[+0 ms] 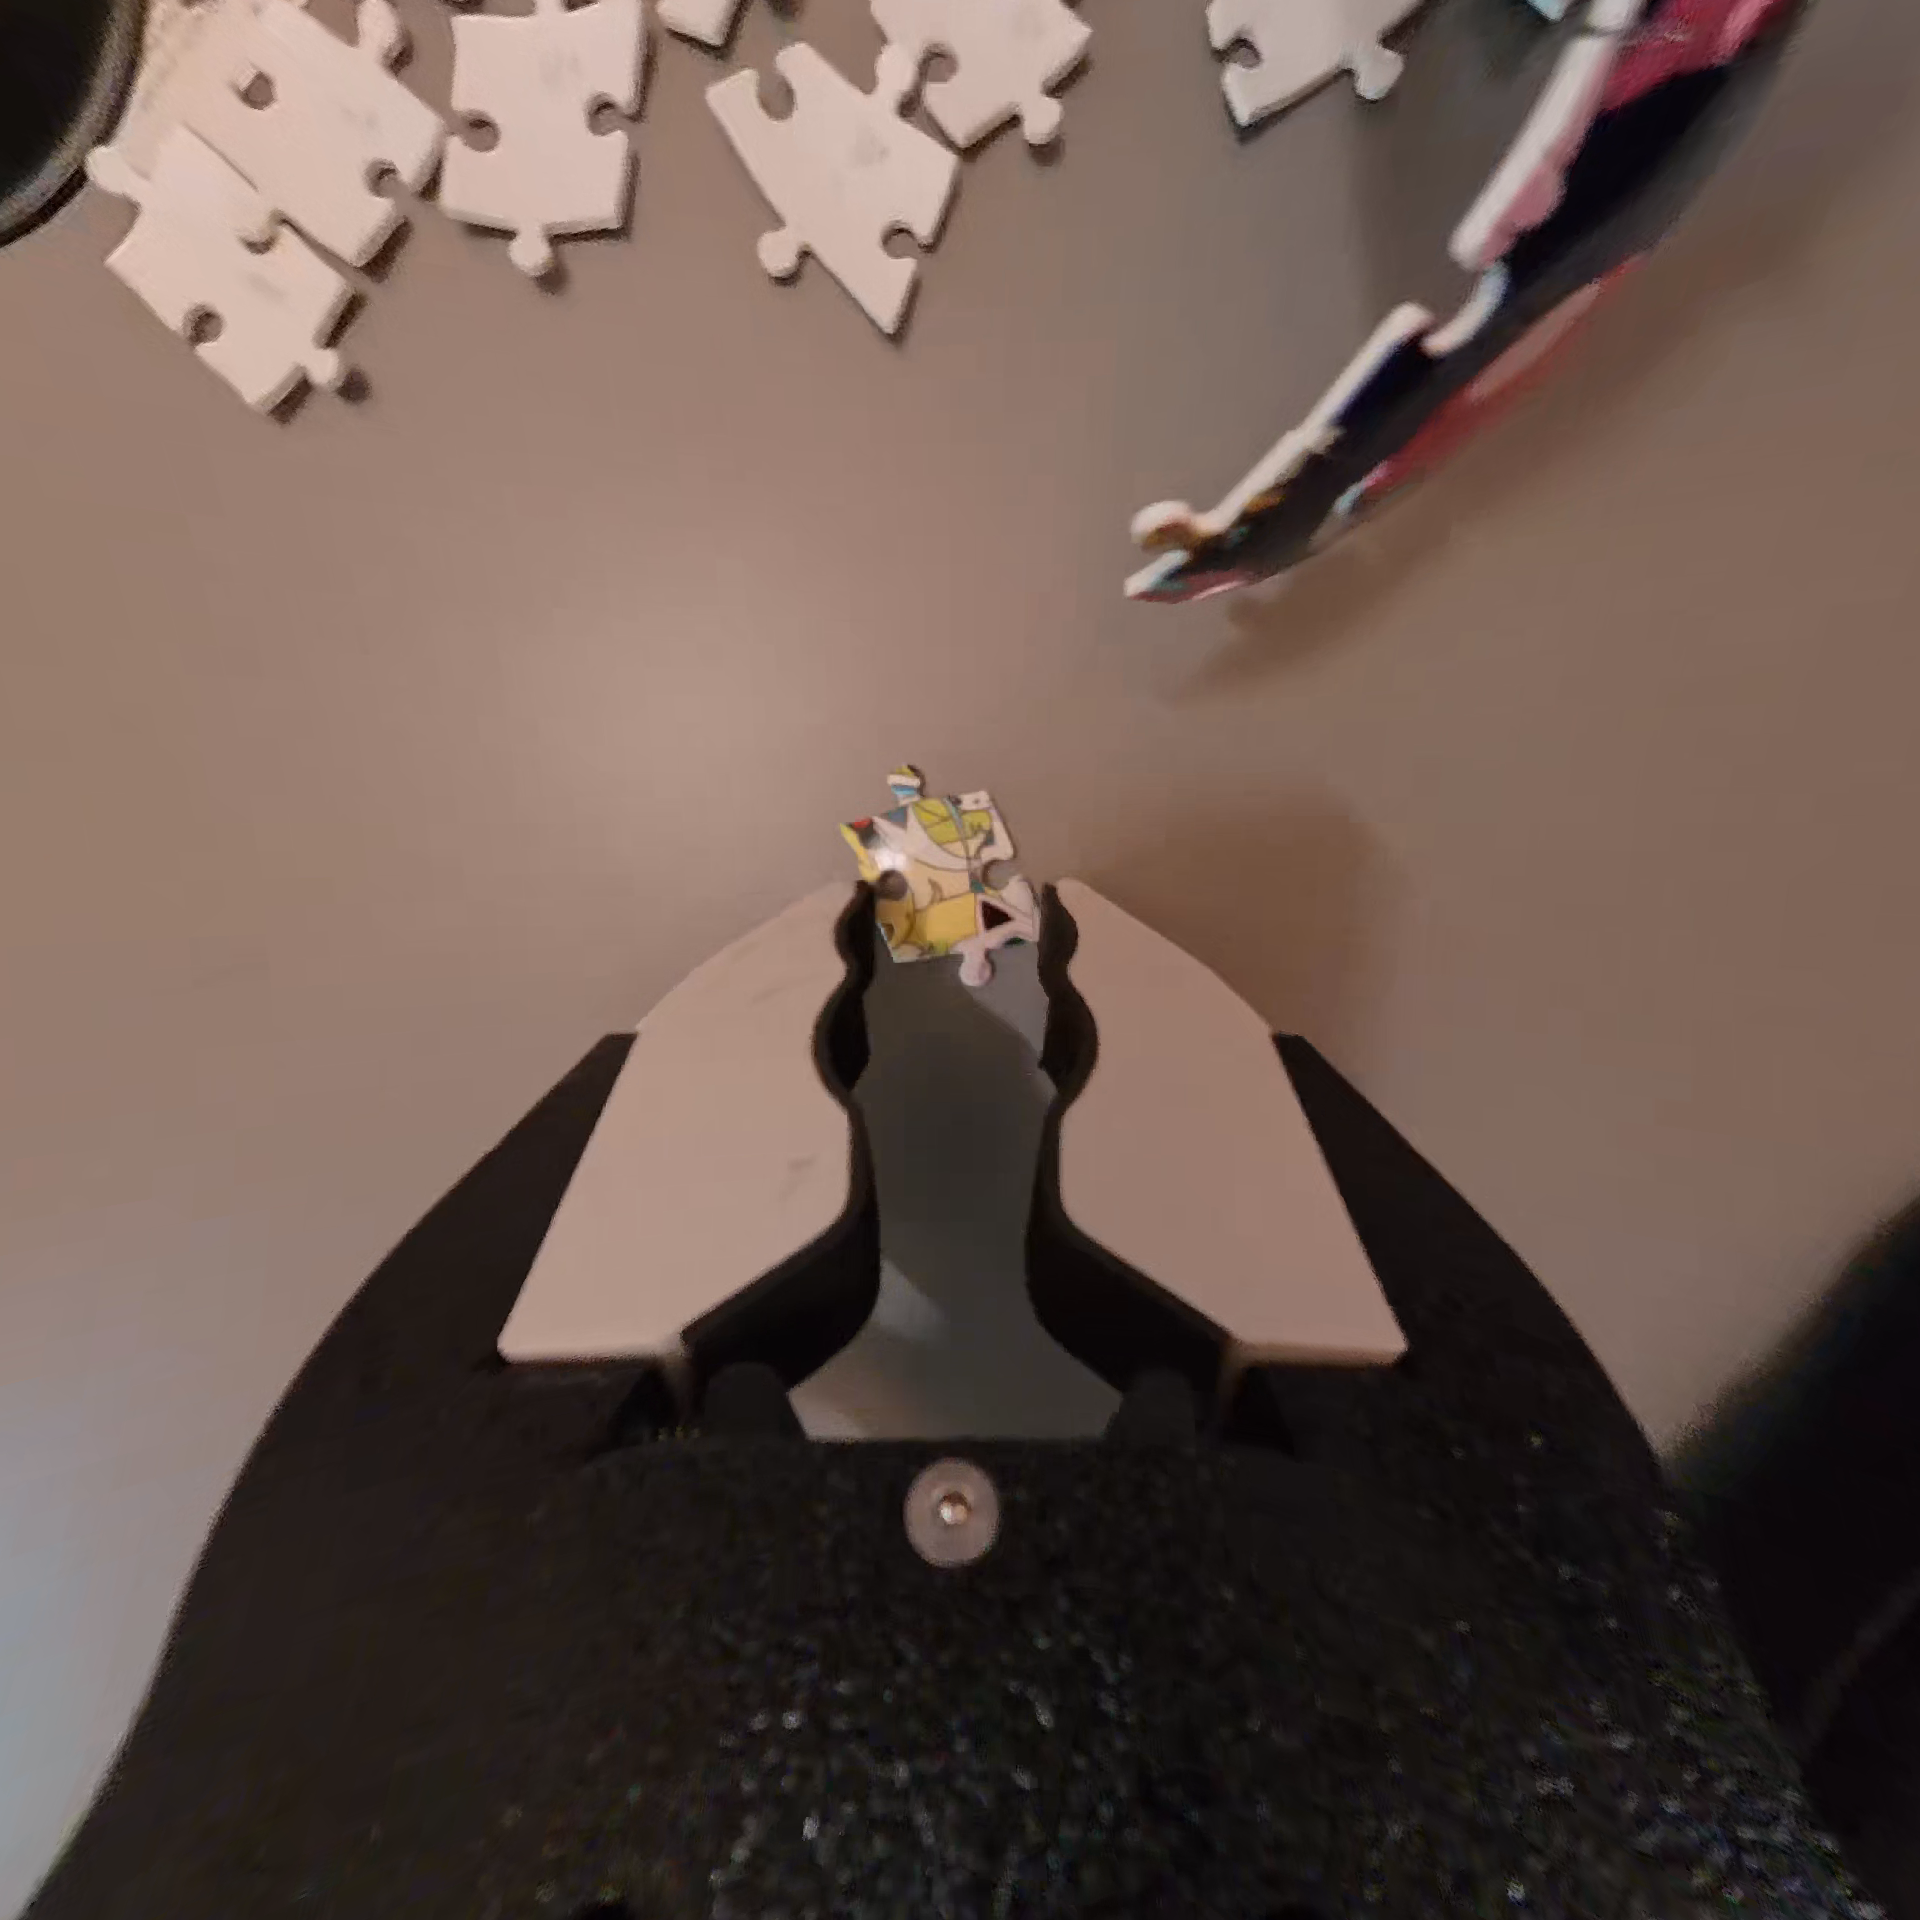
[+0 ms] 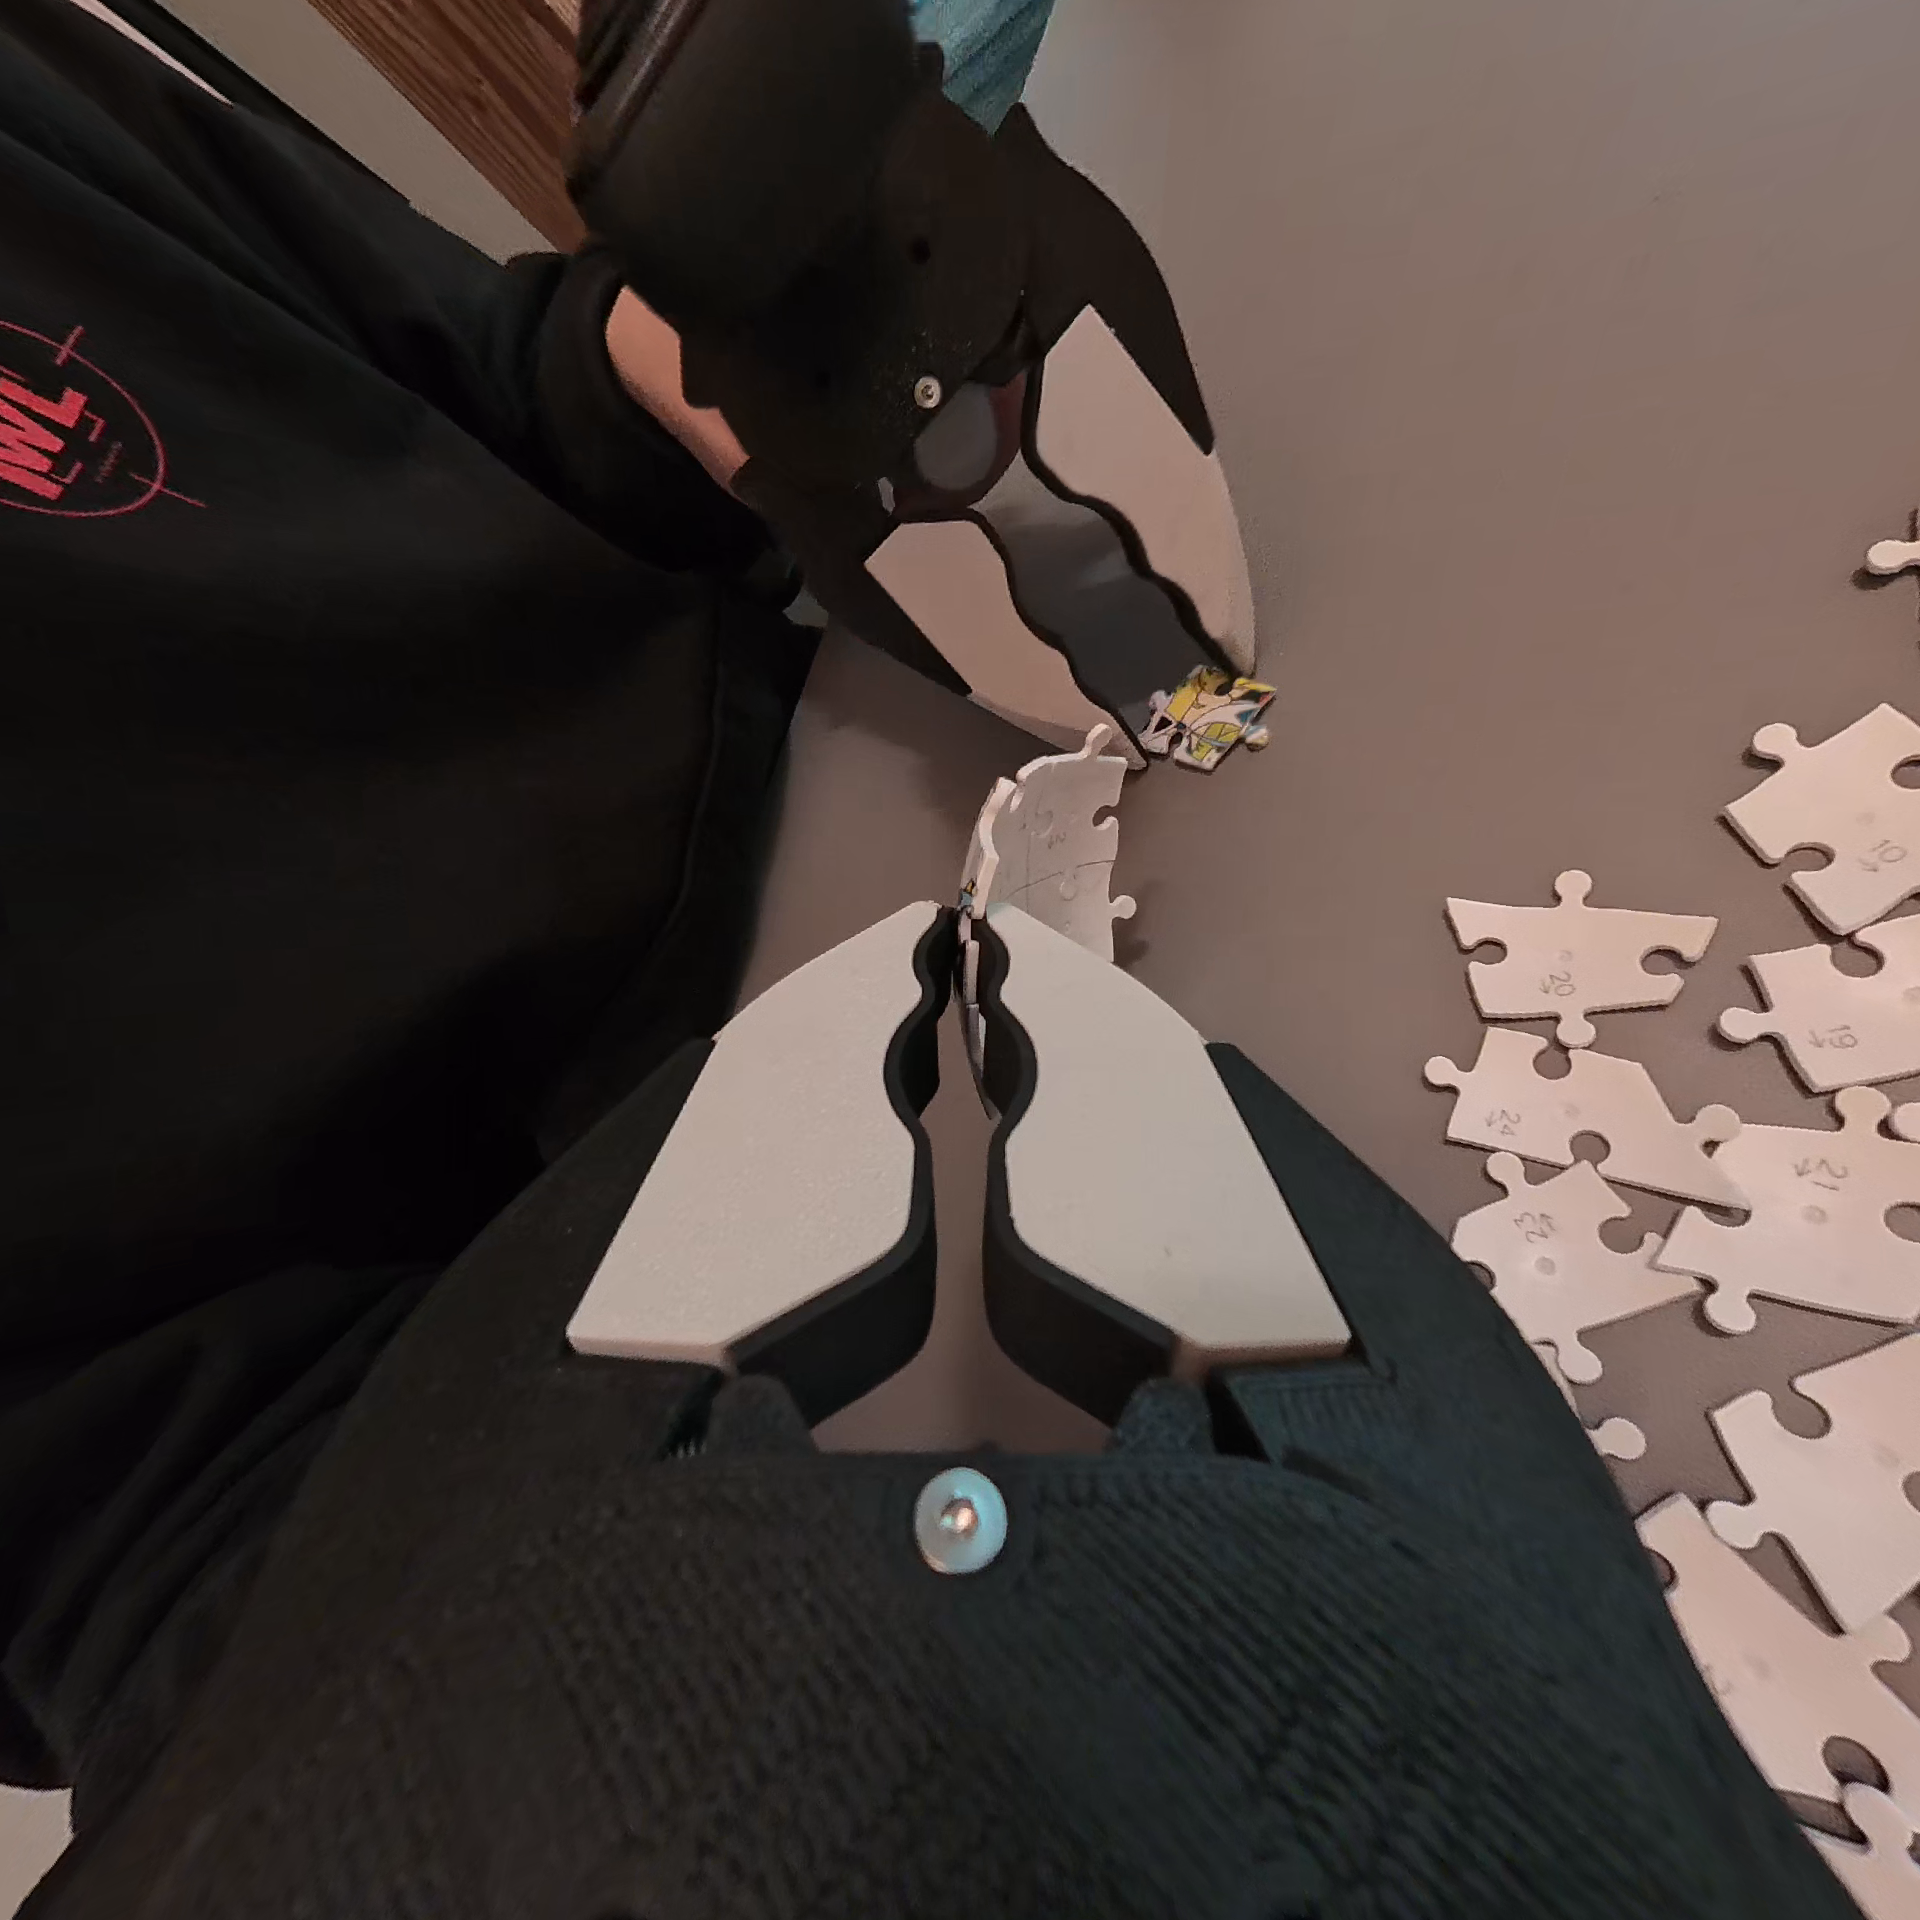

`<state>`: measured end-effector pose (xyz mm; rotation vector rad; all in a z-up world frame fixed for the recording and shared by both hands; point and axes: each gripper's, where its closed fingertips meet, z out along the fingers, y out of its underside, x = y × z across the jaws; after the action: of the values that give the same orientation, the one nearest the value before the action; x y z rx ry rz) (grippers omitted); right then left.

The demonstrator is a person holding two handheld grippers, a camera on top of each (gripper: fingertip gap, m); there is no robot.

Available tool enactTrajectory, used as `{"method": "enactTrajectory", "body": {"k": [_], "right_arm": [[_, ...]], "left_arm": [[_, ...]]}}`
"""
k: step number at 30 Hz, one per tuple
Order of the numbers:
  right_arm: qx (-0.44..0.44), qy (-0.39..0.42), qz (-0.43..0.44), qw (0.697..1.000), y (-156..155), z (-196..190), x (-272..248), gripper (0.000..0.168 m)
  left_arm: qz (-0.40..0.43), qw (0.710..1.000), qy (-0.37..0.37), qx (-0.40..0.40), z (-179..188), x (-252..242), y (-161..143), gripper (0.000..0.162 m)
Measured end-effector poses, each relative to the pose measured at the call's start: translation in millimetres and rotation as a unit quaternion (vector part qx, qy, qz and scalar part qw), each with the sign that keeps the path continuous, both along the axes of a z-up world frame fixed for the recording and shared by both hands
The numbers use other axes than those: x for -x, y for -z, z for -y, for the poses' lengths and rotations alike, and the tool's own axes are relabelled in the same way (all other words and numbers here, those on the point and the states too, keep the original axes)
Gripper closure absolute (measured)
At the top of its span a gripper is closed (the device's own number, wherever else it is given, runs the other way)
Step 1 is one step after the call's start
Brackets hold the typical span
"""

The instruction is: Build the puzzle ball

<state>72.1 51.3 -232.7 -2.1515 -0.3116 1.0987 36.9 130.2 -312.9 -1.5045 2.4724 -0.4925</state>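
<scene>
Surface: we work over a plain grey-brown tabletop (image 1: 520, 644); a wooden edge shows at 11 o'clock in the right wrist view.

Left gripper: our left gripper (image 1: 951, 904) has its fingers set narrowly apart around a small colourful piece (image 1: 940, 878). The piece sits at the tips, touching the left finger's tip; we cannot tell whether the right tip presses it. In the right wrist view the same gripper (image 2: 1184, 707) comes in from 12 o'clock with the piece (image 2: 1210, 719) at its tips, low over the table.

Right gripper: our right gripper (image 2: 966, 920) is clamped on the edge of a curved joined section (image 2: 1060, 842), seen from its white back. In the left wrist view that section (image 1: 1455, 395) arcs in from 2 o'clock, printed side red and dark, off the table with its shadow beneath.

Gap: the small piece lies just beside the section's far tip, apart from it.

Loose pieces: white face-down pieces (image 1: 520, 135) crowd 11 to 1 o'clock in the left wrist view; in the right wrist view they (image 2: 1662, 1143) fill 3 to 5 o'clock.

Open room: bare table lies between the left gripper and the pile.

Person: a black printed top (image 2: 260, 727) fills 9 o'clock, close to the section.
</scene>
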Motion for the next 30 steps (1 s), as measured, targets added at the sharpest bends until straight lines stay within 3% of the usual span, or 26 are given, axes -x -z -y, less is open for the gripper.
{"method": "enactTrajectory", "body": {"k": [5,9,12,15,18,24,27,30], "right_arm": [[0.000,0.003,0.000,1.000,0,0,-1,0.166],[-0.003,0.007,-0.001,1.000,-1,1,-3,0.166],[-0.003,0.011,-0.001,1.000,0,1,-5,0.166],[-0.004,0.014,-0.001,1.000,-1,1,-6,0.166],[-0.007,0.019,-0.001,1.000,-1,1,-8,0.166],[-0.012,0.028,0.000,1.000,-3,3,-12,0.166],[-0.017,0.031,0.001,0.999,-5,4,-13,0.166],[-0.018,0.033,0.000,0.999,-6,5,-15,0.165]], "left_arm": [[0.031,0.998,0.042,-0.025,1,-3,-1,0.134],[0.123,0.975,0.120,-0.140,-9,-14,-12,0.134],[0.214,0.915,0.214,-0.266,-9,-22,-24,0.134],[0.261,0.822,0.320,-0.394,-6,-22,-24,0.133],[0.286,0.734,0.400,-0.469,-1,-21,-20,0.134],[0.283,0.658,0.456,-0.528,-1,-23,-21,0.129],[0.290,0.653,0.468,-0.520,-1,-17,-18,0.136],[0.278,0.735,0.424,-0.450,-7,-14,-20,0.133]]}}
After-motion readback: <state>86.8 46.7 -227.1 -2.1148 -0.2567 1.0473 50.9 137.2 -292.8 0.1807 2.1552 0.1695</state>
